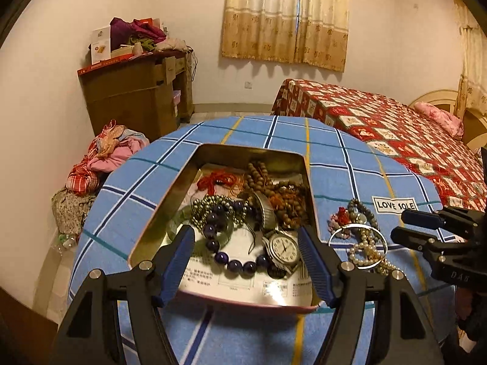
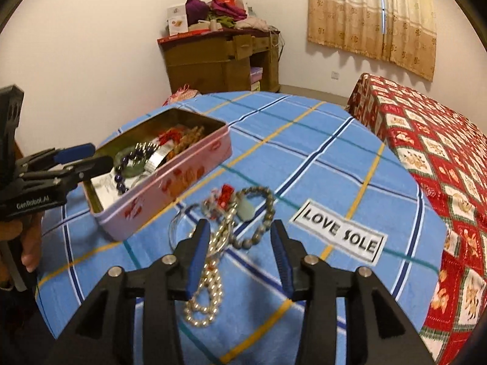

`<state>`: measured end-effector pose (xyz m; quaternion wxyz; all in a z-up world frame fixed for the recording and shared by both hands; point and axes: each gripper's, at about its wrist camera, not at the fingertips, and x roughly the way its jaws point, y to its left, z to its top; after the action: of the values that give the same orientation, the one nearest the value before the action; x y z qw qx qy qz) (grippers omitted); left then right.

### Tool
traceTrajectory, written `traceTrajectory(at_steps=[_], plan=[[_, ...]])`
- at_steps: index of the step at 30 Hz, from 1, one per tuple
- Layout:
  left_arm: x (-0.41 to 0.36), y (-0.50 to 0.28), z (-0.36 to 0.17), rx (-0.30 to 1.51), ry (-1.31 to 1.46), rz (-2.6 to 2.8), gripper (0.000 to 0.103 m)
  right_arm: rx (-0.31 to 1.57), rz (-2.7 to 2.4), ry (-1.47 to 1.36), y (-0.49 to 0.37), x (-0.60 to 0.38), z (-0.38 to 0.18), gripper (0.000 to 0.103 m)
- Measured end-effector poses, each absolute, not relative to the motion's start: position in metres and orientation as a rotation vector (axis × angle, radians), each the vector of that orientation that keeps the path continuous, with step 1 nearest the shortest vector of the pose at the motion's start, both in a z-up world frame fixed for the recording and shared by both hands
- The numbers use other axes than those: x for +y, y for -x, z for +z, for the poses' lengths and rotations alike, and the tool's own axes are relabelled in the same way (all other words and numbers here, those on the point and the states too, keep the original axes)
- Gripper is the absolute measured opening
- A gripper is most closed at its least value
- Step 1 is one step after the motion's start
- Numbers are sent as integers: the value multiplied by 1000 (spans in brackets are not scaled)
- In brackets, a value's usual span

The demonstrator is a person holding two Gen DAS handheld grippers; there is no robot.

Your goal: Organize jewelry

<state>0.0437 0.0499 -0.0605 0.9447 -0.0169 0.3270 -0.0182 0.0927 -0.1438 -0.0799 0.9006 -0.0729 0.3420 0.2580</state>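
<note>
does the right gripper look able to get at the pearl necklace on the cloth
Probably yes. The right gripper is open just above the pearl necklace, which lies outside the tin, with nothing covering it, though other bracelets tangle beside it.

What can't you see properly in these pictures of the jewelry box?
- Left wrist view: the printed paper under the jewelry is too small and blurred to read.
- Left wrist view: the tin shows only its inside; its near wall is hidden by the left gripper.
- Right wrist view: the pearl strand is partly hidden behind the right gripper.
</note>
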Motion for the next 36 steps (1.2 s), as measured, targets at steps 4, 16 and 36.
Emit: traceTrajectory(at_steps=[4,16,36], plan=[[46,-40,-62,669,25,-33,70,716,526,152,-95,-144,-85,44],[48,-36,-67,680,53,-12,70,747,530,165,-92,-135,-94,41],[4,-37,-57,655,-38,-111,70,670,489,-14,-93,-183,-67,7]])
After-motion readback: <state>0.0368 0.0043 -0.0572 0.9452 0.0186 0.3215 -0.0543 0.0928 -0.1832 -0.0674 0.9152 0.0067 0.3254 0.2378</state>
